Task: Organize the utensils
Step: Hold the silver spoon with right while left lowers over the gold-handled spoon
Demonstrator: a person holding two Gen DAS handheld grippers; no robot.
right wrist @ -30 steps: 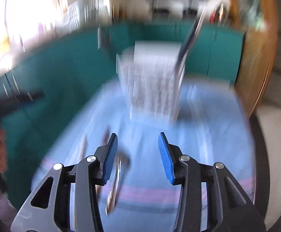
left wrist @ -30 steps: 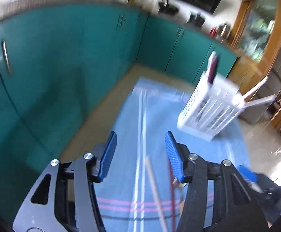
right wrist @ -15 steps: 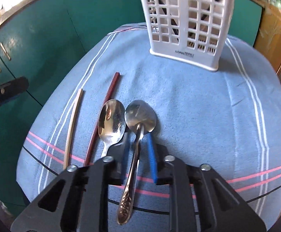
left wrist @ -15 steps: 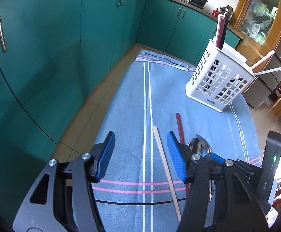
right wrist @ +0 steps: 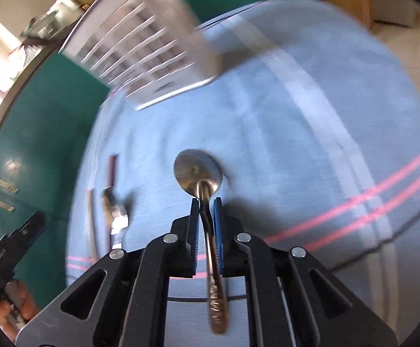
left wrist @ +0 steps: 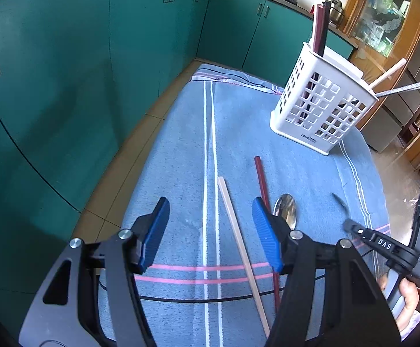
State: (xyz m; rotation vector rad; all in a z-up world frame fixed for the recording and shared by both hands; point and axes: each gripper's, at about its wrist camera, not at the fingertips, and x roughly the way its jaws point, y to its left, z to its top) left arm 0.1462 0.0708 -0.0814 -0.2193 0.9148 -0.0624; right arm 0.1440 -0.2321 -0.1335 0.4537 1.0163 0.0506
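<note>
since half a second ago the right tongs (right wrist: 207, 206) have lifted the shiny steel spoon (right wrist: 198, 170) off the blue striped cloth (right wrist: 311, 133) on the table, jaws clamped on its neck, bowl forward, wrist rolled, probably to carry it to the white perforated plastic caddy (left wrist: 322, 110) at the far right. the left tongs (left wrist: 210, 225), angled down, are opening around the pale wooden chopstick (left wrist: 239, 240), not touching it. a second spoon (left wrist: 285, 209) and a dark red chopstick (left wrist: 260, 179) lie just right.
</note>
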